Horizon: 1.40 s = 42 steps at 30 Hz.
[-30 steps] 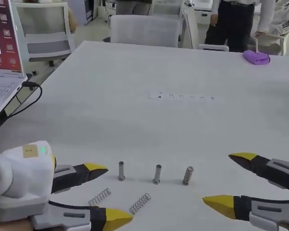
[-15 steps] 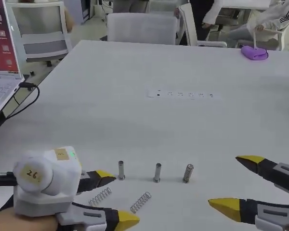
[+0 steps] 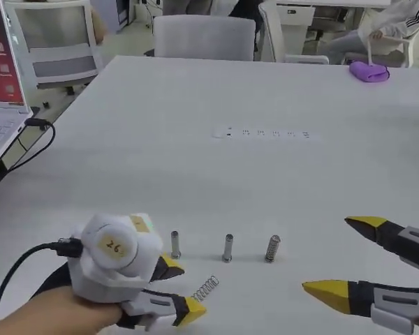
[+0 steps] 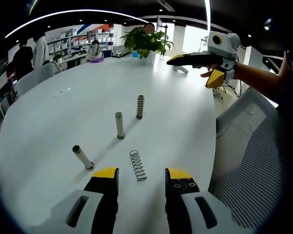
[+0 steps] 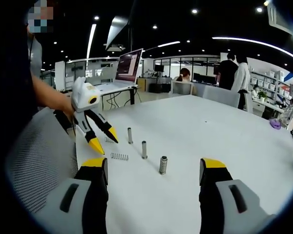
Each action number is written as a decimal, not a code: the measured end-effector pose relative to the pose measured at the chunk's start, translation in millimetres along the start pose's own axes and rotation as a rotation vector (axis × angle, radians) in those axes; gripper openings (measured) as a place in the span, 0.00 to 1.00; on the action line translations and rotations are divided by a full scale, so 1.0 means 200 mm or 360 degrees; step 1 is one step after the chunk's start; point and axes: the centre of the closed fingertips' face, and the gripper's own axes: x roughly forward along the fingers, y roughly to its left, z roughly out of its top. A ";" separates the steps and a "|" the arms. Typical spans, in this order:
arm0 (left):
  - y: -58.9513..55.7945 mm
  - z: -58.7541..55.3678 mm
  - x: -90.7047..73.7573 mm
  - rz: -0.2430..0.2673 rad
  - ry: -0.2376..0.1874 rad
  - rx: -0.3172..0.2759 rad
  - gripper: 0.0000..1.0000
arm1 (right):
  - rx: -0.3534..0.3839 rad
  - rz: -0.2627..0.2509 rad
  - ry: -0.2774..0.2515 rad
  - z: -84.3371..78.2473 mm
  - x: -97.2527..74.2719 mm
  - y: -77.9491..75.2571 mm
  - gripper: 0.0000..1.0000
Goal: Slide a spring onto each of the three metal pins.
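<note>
A loose spring (image 3: 207, 287) lies on the surface (image 3: 265, 174) just before the upright row. The left pin (image 3: 175, 244) and middle pin (image 3: 228, 248) are bare; the right pin (image 3: 269, 260) carries a fitted spring (image 3: 273, 246). Bare surface spreads beyond. The left claw (image 3: 185, 289) gapes just behind the loose spring. The right claw (image 3: 339, 256) is spread wide, well apart.

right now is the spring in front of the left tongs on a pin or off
Off. The spring lies flat on the table, just ahead of the open left tongs, apart from the bare middle pin.
</note>
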 end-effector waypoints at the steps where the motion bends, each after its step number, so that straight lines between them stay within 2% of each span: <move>1: 0.00 -0.01 0.01 0.0001 0.0015 0.0010 0.29 | 0.0003 0.0002 0.0001 0.00 0.00 0.00 0.77; 4: -0.01 -0.02 0.04 0.0008 0.0044 0.0010 0.23 | 0.0009 0.0004 0.0003 -0.01 0.00 0.00 0.77; 8: -0.01 -0.03 0.06 0.0009 0.0079 0.0038 0.20 | 0.0014 0.0002 0.0008 -0.02 -0.01 0.00 0.77; 12: 0.01 -0.05 0.08 0.0037 0.0129 0.0047 0.17 | 0.0015 0.0000 0.0011 -0.02 -0.01 0.00 0.76; 16: 0.00 -0.05 0.11 0.0033 0.0157 0.0059 0.14 | 0.0015 0.0000 0.0014 -0.02 -0.01 0.00 0.76; 23: -0.01 -0.10 0.14 0.0024 0.0214 0.0113 0.13 | 0.0014 -0.0004 0.0023 -0.03 -0.01 0.00 0.75; 26: 0.00 -0.09 0.14 0.0025 0.0201 0.0121 0.11 | 0.0018 -0.0005 0.0025 -0.03 -0.01 0.00 0.75; 32: 0.01 -0.11 0.13 0.0030 0.0224 0.0150 0.03 | 0.0015 -0.0002 0.0029 -0.03 -0.01 0.00 0.74; 36: 0.02 -0.12 0.13 0.0030 0.0229 0.0143 0.03 | 0.0013 -0.0005 0.0025 -0.03 -0.01 0.00 0.74; 42: 0.02 -0.12 0.11 0.0031 0.0234 0.0190 0.02 | 0.0005 -0.0010 0.0023 -0.02 -0.02 0.00 0.73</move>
